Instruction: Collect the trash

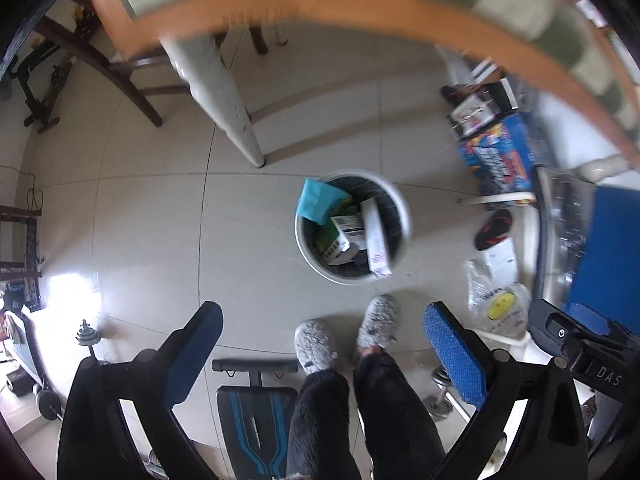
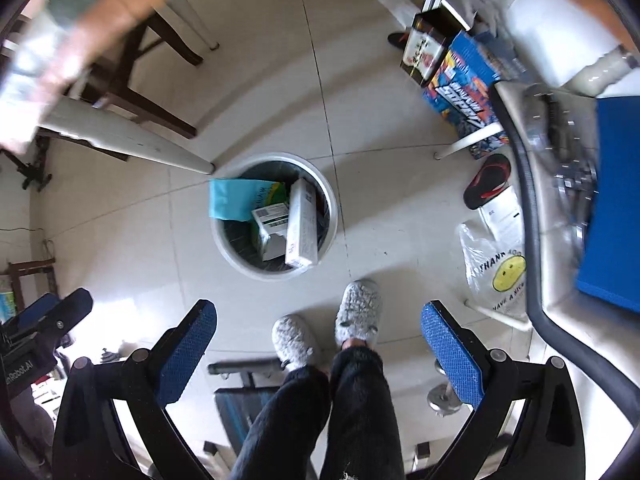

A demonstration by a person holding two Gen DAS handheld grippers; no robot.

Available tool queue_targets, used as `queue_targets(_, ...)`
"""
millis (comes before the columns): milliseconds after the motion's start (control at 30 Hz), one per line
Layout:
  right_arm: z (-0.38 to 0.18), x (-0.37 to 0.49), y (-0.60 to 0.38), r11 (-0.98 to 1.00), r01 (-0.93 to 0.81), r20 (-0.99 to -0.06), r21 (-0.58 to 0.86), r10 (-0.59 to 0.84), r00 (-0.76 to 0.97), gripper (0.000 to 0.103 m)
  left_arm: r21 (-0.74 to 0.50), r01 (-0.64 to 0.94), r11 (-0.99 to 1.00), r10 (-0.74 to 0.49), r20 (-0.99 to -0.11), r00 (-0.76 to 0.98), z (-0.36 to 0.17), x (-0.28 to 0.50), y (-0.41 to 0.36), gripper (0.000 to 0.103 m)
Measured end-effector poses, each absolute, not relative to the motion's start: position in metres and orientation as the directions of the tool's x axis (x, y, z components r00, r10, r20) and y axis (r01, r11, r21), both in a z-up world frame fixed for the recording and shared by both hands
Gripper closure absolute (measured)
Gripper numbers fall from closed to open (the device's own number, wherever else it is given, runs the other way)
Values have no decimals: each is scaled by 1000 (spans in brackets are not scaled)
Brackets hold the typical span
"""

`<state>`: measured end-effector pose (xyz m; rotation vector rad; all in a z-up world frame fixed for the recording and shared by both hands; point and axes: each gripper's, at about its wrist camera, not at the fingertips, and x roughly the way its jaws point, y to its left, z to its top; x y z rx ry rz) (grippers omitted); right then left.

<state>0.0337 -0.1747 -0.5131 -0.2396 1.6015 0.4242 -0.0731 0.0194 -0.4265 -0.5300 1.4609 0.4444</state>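
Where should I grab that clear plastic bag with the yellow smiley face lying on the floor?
Grip the plastic bag at its crumpled upper edge, coming straight down with the open right gripper. It lies flat on the tiles, so only a raised fold offers purchase.

A person's two grey fuzzy slippers point(image 2: 328, 332) stand on the pale tiled floor point(image 2: 140, 248) at about six o'clock, with a blue-and-black weight bench point(image 1: 256, 424) beside the legs. At three o'clock lie a red-and-black sandal point(image 2: 488, 182) and a clear plastic bag with a yellow smiley face point(image 2: 500, 268). At one o'clock sits a blue printed box point(image 2: 464, 80); a white table leg point(image 1: 224, 96) and dark wooden chair legs point(image 2: 148, 92) fill ten to eleven o'clock.
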Motion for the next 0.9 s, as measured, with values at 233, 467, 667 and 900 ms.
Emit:
queue_targets(233,-374,11,-201,898,-377,-974,226,213,-77,0,-173,-541,823,-94,-981,170,-314,-92,0,0)
queue_targets(467,-240,-14,-222,856,-405,-945,321,318,-75,0,-298,-509,808,-171,-944,282,-215,-111,-11,0)
queue_targets(667,-163,-28,-236,809,-448,-918,381,390,-77,0,-367,-490,791,-202,-912,355,-159,-129,-19,0)
queue_targets(900,-120,-40,-244,763,-479,-893,434,433,-121,0,-398,-475,785,-216,-894,393,-123,-148,-27,0)
